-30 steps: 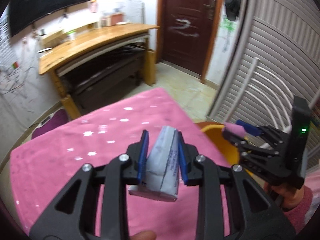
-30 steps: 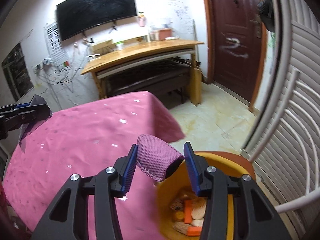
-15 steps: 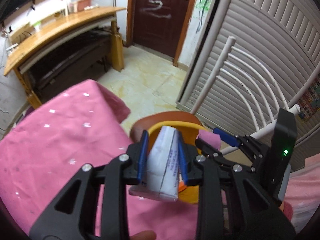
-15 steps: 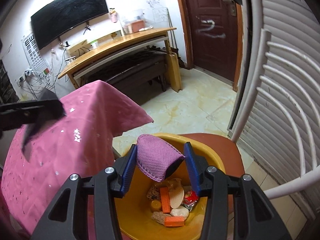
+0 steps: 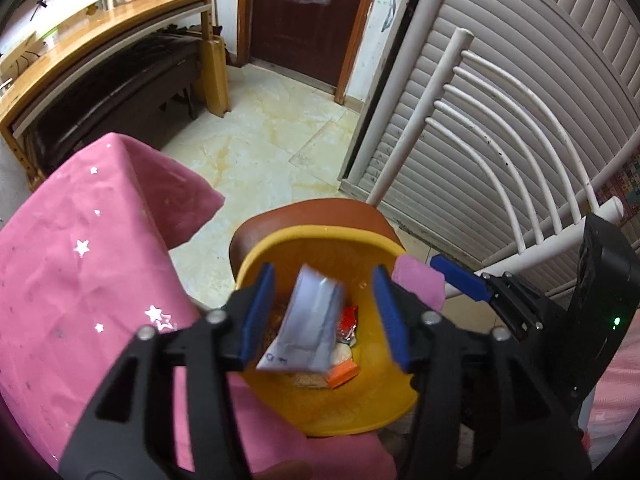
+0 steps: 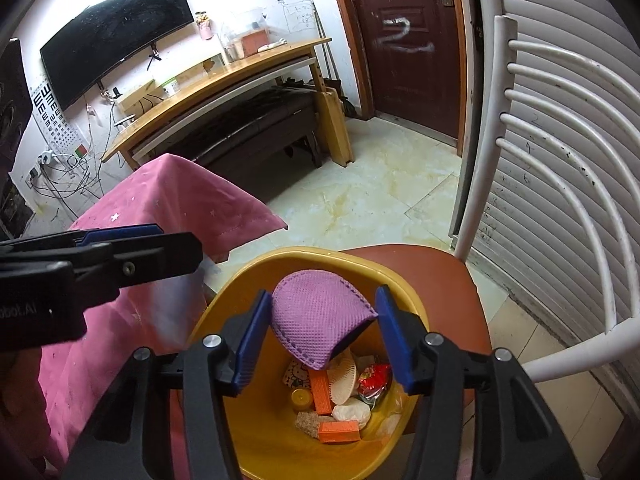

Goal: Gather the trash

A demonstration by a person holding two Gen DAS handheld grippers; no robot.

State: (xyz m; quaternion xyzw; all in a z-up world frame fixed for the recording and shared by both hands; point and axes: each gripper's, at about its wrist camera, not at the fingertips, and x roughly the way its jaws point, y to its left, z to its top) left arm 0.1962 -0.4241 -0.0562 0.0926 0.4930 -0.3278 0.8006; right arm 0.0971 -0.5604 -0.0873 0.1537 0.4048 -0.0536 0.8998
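Note:
A yellow bin point(image 5: 320, 236) point(image 6: 304, 258) stands on a brown chair seat, with several bits of trash in it. My left gripper point(image 5: 324, 320) hangs over the bin and its jaws are opening. A grey-white packet point(image 5: 310, 324) is between them, blurred and clear of both blue pads. My right gripper point(image 6: 320, 336) is also over the bin, and its jaws are opening too. A purple mesh pouch point(image 6: 316, 320) still touches both of its pads. The pouch point(image 5: 418, 280) also shows beside the right gripper's blue finger in the left wrist view.
The brown chair seat point(image 6: 440, 276) has a white curved back point(image 6: 560, 184) on the right. A pink star-print tablecloth point(image 5: 80, 260) borders the bin on the left. Tiled floor point(image 5: 272, 140), a wooden desk point(image 6: 224, 80) and a dark door point(image 6: 404, 40) lie beyond.
Both grippers moved from over the pink table to above the bin and tipped downward. The left jaws spread and the packet came free. The right jaws widened a little around the pouch.

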